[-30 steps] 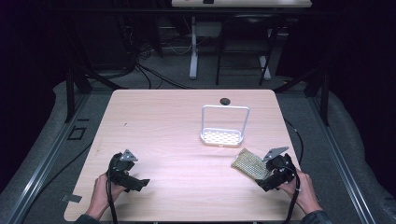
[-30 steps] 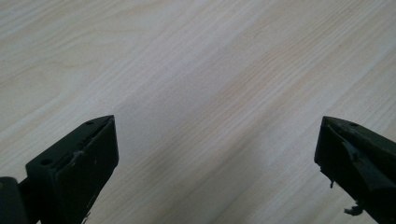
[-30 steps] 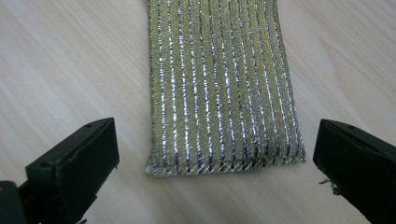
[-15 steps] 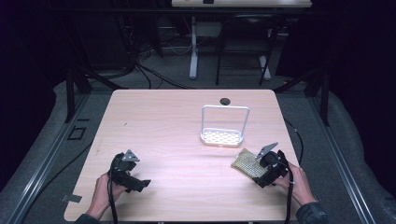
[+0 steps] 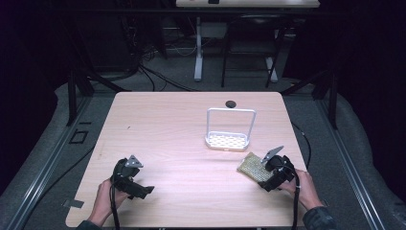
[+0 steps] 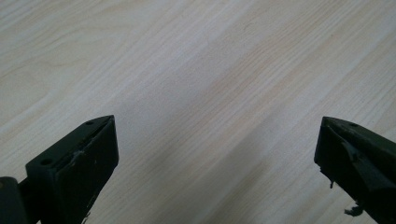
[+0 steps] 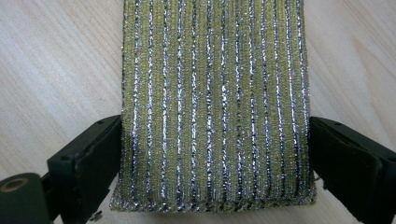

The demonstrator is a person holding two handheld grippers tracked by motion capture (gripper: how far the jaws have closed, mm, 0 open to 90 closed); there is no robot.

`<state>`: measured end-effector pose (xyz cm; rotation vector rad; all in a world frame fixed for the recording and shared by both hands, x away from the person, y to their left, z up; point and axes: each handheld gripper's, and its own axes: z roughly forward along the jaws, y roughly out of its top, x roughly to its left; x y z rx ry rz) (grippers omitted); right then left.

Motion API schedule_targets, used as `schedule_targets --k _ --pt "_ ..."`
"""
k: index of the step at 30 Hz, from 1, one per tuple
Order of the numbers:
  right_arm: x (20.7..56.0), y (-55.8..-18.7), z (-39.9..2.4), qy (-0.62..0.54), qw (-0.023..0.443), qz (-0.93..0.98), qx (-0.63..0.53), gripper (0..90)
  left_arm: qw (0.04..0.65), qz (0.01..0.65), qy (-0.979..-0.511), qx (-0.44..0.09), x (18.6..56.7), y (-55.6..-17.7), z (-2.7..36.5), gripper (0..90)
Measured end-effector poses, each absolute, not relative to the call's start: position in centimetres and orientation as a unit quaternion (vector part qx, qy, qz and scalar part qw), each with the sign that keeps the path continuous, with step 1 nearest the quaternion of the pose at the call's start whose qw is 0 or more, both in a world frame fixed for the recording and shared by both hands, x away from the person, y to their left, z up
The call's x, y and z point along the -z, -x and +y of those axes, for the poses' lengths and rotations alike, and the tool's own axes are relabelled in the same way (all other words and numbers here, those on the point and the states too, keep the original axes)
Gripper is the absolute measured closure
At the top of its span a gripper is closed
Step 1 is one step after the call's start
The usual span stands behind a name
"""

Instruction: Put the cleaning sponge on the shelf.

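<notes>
Right tongs (image 7: pixel 212 177) straddle the near end of a yellow-green sponge (image 7: pixel 212 102) with silvery stripes; jaws spread wide, one at each long edge, touching or just beside it, not yet squeezing. The sponge lies flat on the desk (image 5: pixel 167 129), near the right front corner, just in front of a small white rack (image 5: pixel 229 139) with a tall wire handle. From above, the right tongs (image 5: pixel 262 168) sit at the sponge's (image 5: pixel 251 165) near edge.

Left tongs (image 5: pixel 136 184) rest low at the left front of the desk, well apart from the sponge, released, jaws wide over bare wood.

Step in hand, by judgement: lining up to grasp the sponge. Next move calls for closing the jaws evenly across its width, then lifting; the rack looks the likely destination. The soft body may buckle under a hard pinch.

A small dark disc (image 5: pixel 231 103) sits at the far edge.
</notes>
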<state>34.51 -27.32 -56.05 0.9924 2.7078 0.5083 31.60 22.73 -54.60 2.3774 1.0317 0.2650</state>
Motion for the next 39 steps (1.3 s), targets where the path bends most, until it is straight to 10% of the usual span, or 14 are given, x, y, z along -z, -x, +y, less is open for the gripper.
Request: schedule_targets --k 19,39 --pt "55.5 -34.0 -27.5 -0.345 0.095 0.915 -0.187 28.0 0.261 0.385 -0.880 -0.098 54.7 -31.7 22.9 0.0" --pt "53.2 -33.1 -26.3 -0.356 0.119 0.902 -0.215 30.7 0.262 0.390 -0.877 -0.101 54.7 -31.7 22.8 0.3"
